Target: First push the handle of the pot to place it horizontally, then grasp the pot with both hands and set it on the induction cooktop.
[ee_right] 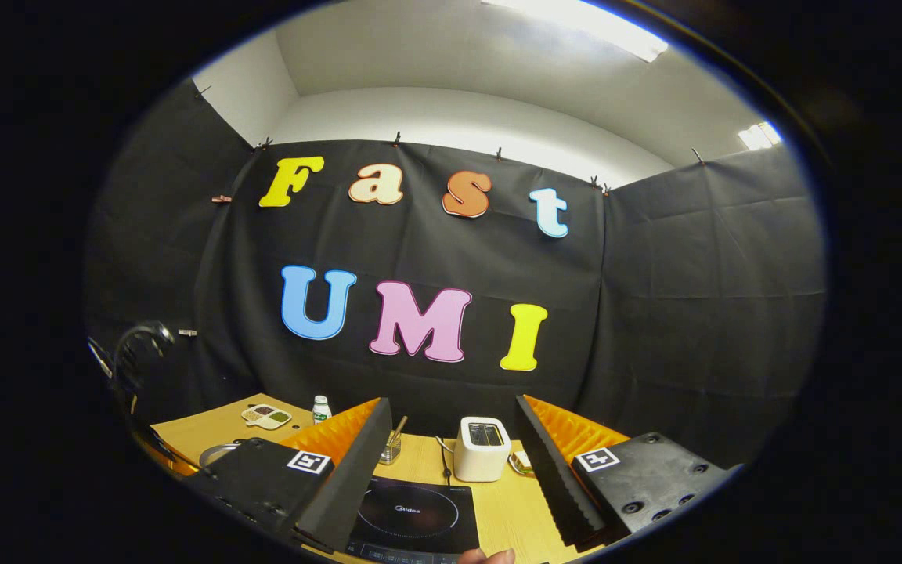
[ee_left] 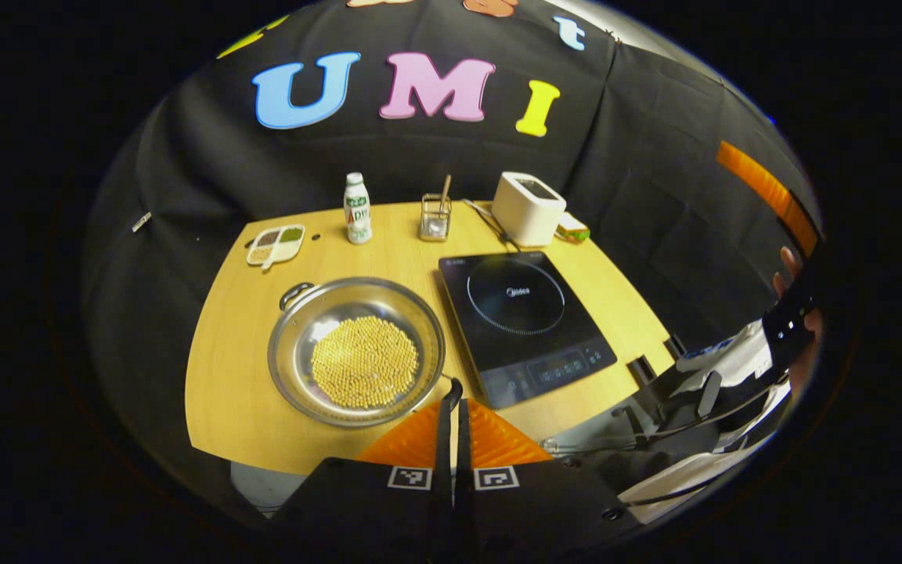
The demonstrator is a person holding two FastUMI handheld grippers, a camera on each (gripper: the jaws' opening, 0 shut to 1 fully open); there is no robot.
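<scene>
Two grippers are in view. Left gripper (ee_left: 452,392): fingers pressed together, pinching nothing, poised above the surface (ee_left: 232,392) just off the near rim of the pot (ee_left: 356,351). The pot sits left of the induction cooktop (ee_left: 525,321), close beside it, holding yellow beans (ee_left: 365,362); its handle (ee_left: 295,294) points to the far left. Right gripper (ee_right: 451,462): fingers spread wide, above the cooktop. Behind stand a bottle (ee_left: 357,208), divided dish (ee_left: 276,244), wire holder (ee_left: 435,217) and toaster (ee_left: 528,207).
</scene>
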